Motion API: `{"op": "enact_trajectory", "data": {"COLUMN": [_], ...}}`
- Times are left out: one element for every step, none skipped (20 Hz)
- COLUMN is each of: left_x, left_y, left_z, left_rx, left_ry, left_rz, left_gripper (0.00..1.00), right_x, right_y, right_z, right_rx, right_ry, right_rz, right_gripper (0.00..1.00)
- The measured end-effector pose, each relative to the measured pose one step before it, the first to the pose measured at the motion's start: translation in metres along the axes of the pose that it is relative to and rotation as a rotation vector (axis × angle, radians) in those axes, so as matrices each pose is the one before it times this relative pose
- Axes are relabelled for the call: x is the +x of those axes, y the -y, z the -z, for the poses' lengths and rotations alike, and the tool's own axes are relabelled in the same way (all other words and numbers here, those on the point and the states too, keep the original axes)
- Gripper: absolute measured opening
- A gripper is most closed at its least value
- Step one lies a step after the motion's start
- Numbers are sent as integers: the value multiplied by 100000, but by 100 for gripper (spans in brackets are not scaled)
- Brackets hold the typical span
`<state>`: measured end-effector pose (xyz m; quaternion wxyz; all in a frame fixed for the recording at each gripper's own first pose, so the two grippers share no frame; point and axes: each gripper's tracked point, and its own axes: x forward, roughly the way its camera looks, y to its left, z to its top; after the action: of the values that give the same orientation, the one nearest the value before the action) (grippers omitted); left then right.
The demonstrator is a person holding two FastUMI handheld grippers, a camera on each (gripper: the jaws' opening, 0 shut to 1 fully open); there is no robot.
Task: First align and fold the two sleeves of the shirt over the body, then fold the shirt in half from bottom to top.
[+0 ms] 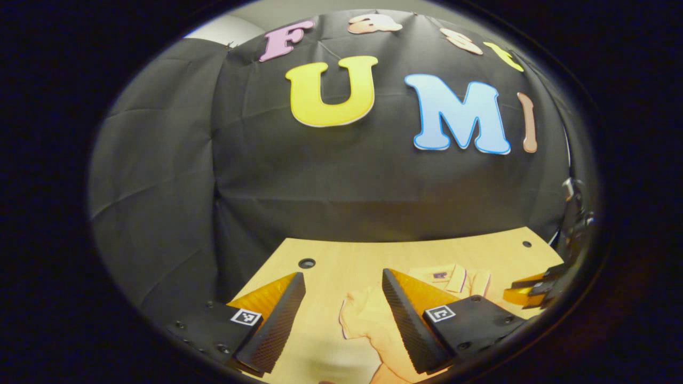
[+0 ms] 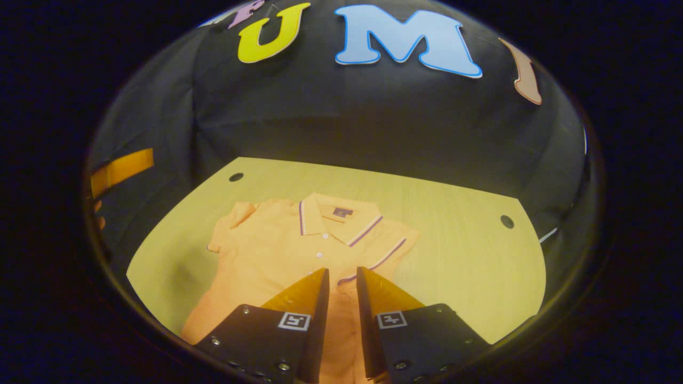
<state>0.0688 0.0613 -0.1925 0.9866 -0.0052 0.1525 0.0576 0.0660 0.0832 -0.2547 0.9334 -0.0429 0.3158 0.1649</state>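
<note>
An orange polo shirt [image 2: 267, 250] lies face up on the wooden table [image 2: 459, 250], collar [image 2: 341, 213] toward the far wall. One sleeve [image 2: 384, 250] is folded inward over the body, and its striped cuff ends at the tips of my right gripper [image 2: 341, 271]. That gripper hovers over the chest with only a narrow gap between its fingers and cloth showing through the gap. The other sleeve [image 2: 229, 224] lies spread flat. My left gripper [image 1: 342, 274] is open wide above that sleeve [image 1: 363, 314], nothing between its fingers. The right gripper [image 1: 528, 293] shows at the right edge beyond the collar [image 1: 453, 277].
The table [image 1: 331, 256] has small round holes [image 1: 307, 263] near its far corners, and another hole [image 2: 507, 220] sits at the right. The black cloth wall stands close behind the table's far edge. The left gripper [image 2: 120, 168] and part of a hand show at the left edge.
</note>
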Motion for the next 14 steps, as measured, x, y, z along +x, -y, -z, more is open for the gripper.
{"op": "enact_trajectory", "data": {"left_x": [1144, 1101, 1055, 1058, 1056, 891, 862, 835, 983, 988, 736, 720, 644, 581], "left_y": [-9, 62, 163, 262, 95, 16, 95, 84, 9, -119, -132, -163, 11, -15], "left_z": [1293, 1204, 1335, 1194, 1360, 1152, 1328, 1198, 1471, 1692, 1320, 1103, 679, 576], "left_rx": [471, 209, -269, -610, -807, -627, -758, -592, -459, -290, -185, -223, -369, -509], "left_ry": [-2698, -2153, -2545, -2600, -2786, -2374, -2997, -2517, -3319, -4017, -3664, -3330, -1870, -1466], "left_rz": [394, 456, 866, 916, 611, 442, 472, 291, 162, -519, -404, -733, 116, 122], "left_gripper": [98, 98, 98, 98, 98, 98, 98, 98, 96, 94, 98, 98, 97, 99], "right_x": [-933, -830, -827, -772, -676, -683, -843, -589, -416, -384, -318, -56, -280, -351], "right_y": [-266, -210, -188, -184, -153, 56, 146, 249, 118, 180, 315, 38, 385, 551], "right_z": [-433, -321, -340, -78, -44, -124, -64, 79, 195, 44, 51, 17, -41, 245], "right_rx": [526, 490, 530, 1016, 1099, 941, 808, 500, 780, 1109, 982, 628, 472, 370], "right_ry": [1417, 1520, 893, 561, 633, 509, 629, 131, 22, 69, 121, 44, -67, 53], "right_rz": [-139, -140, 75, -365, -100, 402, 619, 926, 850, 827, 1053, 1183, 1159, 1039], "right_gripper": [31, 31, 31, 31, 31, 31, 31, 31, 31, 31, 31, 31, 31, 31]}}
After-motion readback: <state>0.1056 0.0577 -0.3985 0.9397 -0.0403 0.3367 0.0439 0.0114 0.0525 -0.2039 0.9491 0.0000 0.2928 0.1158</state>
